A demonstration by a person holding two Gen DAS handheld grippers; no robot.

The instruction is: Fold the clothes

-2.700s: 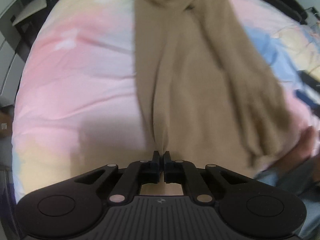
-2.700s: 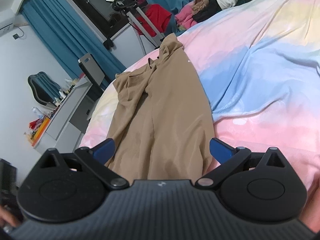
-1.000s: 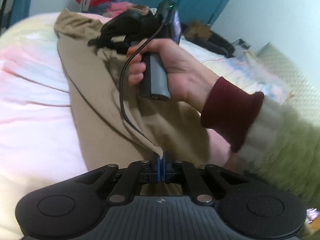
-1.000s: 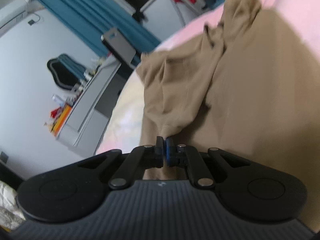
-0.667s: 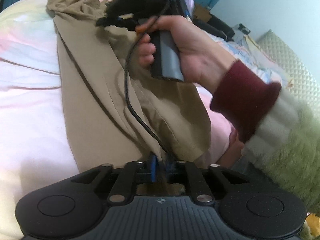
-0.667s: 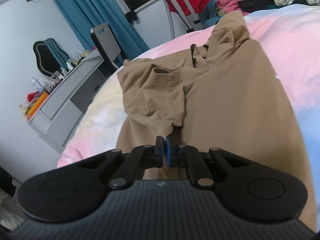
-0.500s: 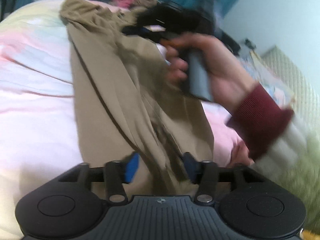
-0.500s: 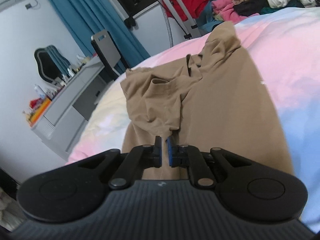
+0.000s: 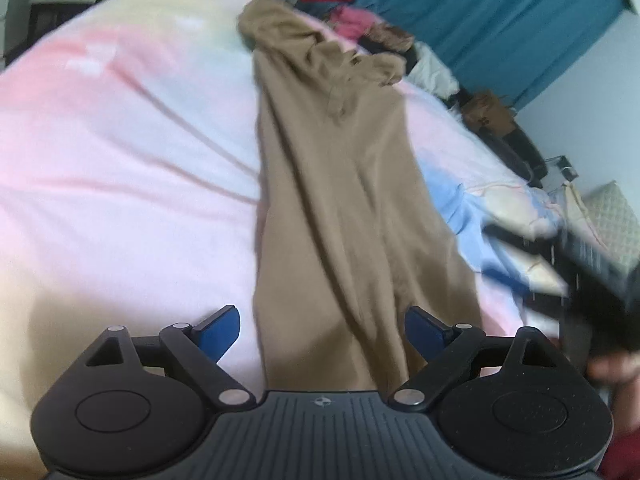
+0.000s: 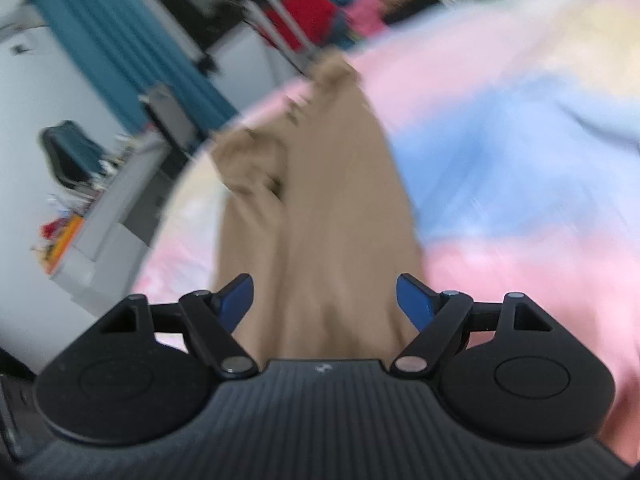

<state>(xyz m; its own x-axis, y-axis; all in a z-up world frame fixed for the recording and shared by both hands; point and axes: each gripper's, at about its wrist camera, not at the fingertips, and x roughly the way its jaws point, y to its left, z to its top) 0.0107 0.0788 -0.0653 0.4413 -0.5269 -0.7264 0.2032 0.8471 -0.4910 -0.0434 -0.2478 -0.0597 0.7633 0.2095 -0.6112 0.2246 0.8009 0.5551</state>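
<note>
A tan garment [image 9: 344, 208] lies lengthwise on the pastel bedspread [image 9: 120, 184], folded into a long narrow strip with a bunched heap at its far end. My left gripper [image 9: 322, 330] hovers over the near end, its jaws opening wide; the cloth lies below and between the blue pads, which do not press on it. In the right wrist view the same tan garment [image 10: 320, 216] runs away from my right gripper [image 10: 324, 300], whose jaws are also opening, with nothing pinched. That right gripper [image 9: 580, 264] shows as a dark blur at the right edge of the left wrist view.
A pile of clothes [image 9: 360, 24] and teal curtains [image 9: 480, 12] lie beyond the bed's far end. A grey desk [image 10: 116, 220] with small items and a chair [image 10: 168, 116] stand to the left of the bed. The bedspread's blue patch [image 10: 500, 152] spreads on the right.
Both grippers let go of the tan cloth and opened wide. The right hand swept away from the garment's far heap to the right side. The folded sleeve now rests on the strip.
</note>
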